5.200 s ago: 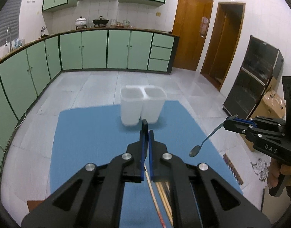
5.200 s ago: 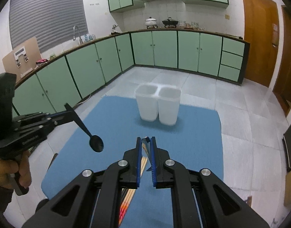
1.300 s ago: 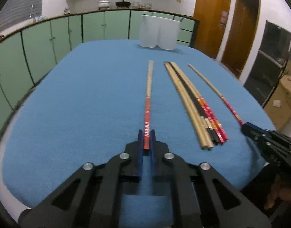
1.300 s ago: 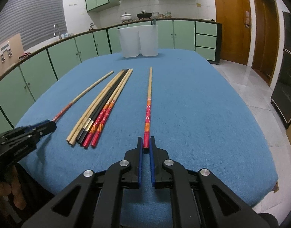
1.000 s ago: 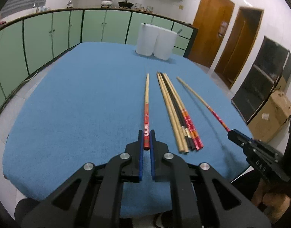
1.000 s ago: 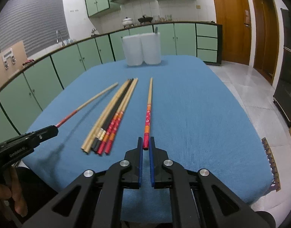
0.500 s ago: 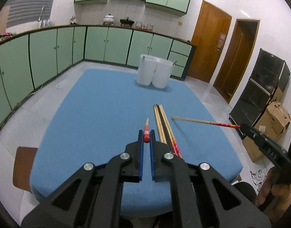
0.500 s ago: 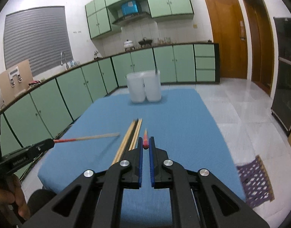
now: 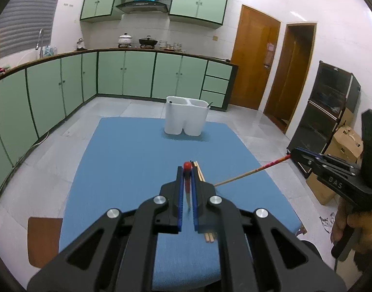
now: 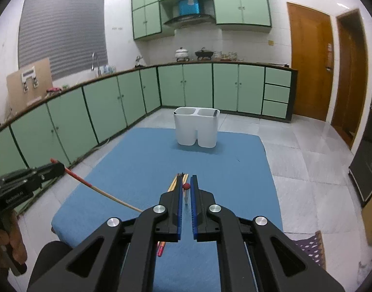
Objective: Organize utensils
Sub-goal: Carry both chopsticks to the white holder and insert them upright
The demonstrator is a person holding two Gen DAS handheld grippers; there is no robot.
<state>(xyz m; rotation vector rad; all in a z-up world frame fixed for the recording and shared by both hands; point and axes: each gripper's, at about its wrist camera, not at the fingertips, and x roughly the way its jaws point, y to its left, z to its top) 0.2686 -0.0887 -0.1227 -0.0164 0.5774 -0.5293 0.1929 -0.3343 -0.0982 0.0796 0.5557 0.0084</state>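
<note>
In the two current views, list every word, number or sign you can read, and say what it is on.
"DAS": white letters on the right gripper, seen from the left wrist.
Left gripper: white lettering on its body, too blurred to read.
Door: a pink notice, too small to read.
Box: a label, unreadable.
Nothing else legible.
</note>
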